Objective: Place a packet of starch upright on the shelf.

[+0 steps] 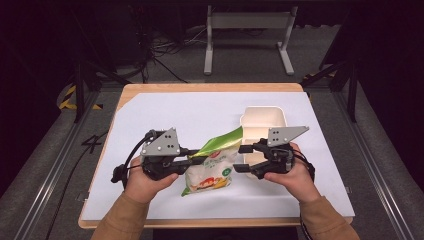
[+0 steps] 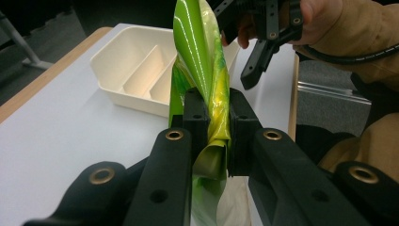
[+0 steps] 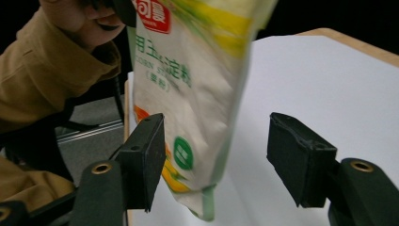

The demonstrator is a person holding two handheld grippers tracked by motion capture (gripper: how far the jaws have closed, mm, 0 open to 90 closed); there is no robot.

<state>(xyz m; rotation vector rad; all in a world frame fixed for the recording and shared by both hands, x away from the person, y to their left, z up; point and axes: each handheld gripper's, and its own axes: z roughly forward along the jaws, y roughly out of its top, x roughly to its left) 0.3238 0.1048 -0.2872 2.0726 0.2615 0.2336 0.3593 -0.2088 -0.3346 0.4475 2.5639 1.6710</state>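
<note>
A wooden table (image 1: 127, 92) covered by a white sheet (image 1: 165, 115) carries everything, and the landmark on it is the cream divided tray (image 1: 263, 121), which sits toward the far right of the sheet with its compartments empty in the left gripper view. Just in front of the tray and a little to its left hangs a green-and-white bag of corn starch (image 1: 210, 170) — its green top edge slants up toward the tray's near-left corner, while its printed body droops toward the person. The left gripper (image 1: 192, 156), held well to the left of the tray, has its jaws clamped tight on the bag's crumpled green top; the left gripper view shows the film (image 2: 207, 89) squeezed flat between the two black pads. The right gripper (image 1: 242, 159), held directly in front of the tray, faces the bag's side with its jaws spread wide — in the right gripper view the bag (image 3: 188, 94) hangs between them, close to the left jaw, well apart from the right one.
</note>
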